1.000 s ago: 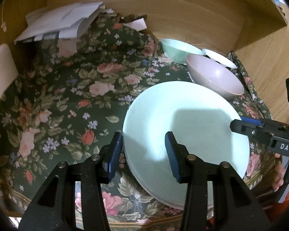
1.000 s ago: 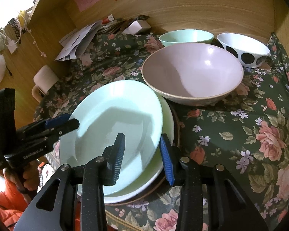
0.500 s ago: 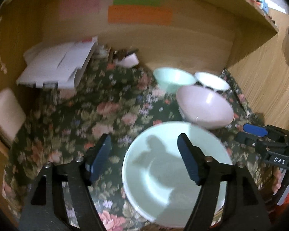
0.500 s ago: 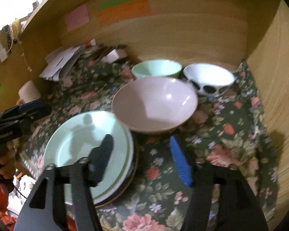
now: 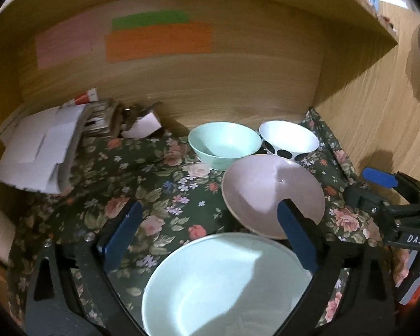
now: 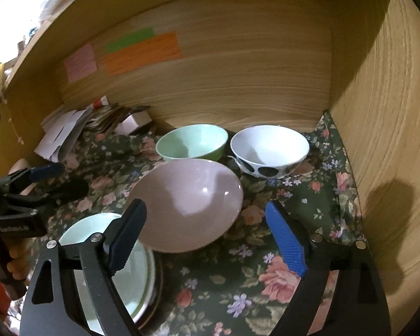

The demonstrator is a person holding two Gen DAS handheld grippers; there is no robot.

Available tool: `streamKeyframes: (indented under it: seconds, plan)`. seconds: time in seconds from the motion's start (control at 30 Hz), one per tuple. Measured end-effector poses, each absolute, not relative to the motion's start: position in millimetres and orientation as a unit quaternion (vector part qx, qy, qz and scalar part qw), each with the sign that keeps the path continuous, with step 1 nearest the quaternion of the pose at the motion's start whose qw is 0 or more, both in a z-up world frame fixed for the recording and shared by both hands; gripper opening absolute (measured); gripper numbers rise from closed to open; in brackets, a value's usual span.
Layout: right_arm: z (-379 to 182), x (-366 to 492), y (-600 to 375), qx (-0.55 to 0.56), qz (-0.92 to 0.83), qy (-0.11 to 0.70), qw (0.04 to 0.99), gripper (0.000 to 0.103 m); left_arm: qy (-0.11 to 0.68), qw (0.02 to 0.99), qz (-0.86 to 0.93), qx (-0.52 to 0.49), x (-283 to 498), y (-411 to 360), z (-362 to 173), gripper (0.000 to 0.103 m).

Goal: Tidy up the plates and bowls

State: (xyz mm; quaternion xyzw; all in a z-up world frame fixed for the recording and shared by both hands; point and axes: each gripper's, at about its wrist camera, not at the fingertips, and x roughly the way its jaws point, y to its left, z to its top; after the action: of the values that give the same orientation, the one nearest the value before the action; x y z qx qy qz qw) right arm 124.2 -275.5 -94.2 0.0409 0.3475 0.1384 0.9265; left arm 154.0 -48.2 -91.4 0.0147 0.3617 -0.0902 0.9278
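A: Item one, largest: the stack of pale mint-green round plates, lying at the near edge of the green floral cloth. How is it handling?

B: Judging by the glaze: stiff, slick, breakable, heavy as a stack. Taking it by opposite rim edges is looking safest. Both claws are hanging over it empty. The left gripper is standing spread wide, its jaws having just been opening, nothing between the pads. The right gripper is likewise gaping, just opening, holding nothing.

A: Item two?

B: The wide, shallow pink ceramic bowl, sitting just behind the plates and seeming to overlap their far rim. Smooth and probably chippable; one finger inside the wall, one outside.

A: Items three and four?

B: The mint-green deep bowl and the white bowl with black dots, side by side against the wooden back wall. Lighter, I am guessing; pinching at the rim again. The white papers at the left are standing well apart.
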Motion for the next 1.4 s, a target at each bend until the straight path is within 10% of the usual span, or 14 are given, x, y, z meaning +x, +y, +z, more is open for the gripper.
streamKeyframes:
  seconds: [0.53,0.63,1.4]
  plan:
    - [-138.8,171.7,-286.0,0.069,0.114,0.398,0.908,0.085,0.433,0.897,-0.083,0.020,220.4,-66.9,-146.2,0.098]
    - [-144.4,175.2,-282.8,0.059,0.110,0.398,0.909,0.072,0.437,0.895,-0.085,0.017,226.6,-68.7,-151.8,0.096]
    - [-175.1,198.2,-283.4,0.104,0.148,0.453,0.873,0.018,0.494,0.860,-0.131,-0.016,250.6,-79.0,-180.9,0.015]
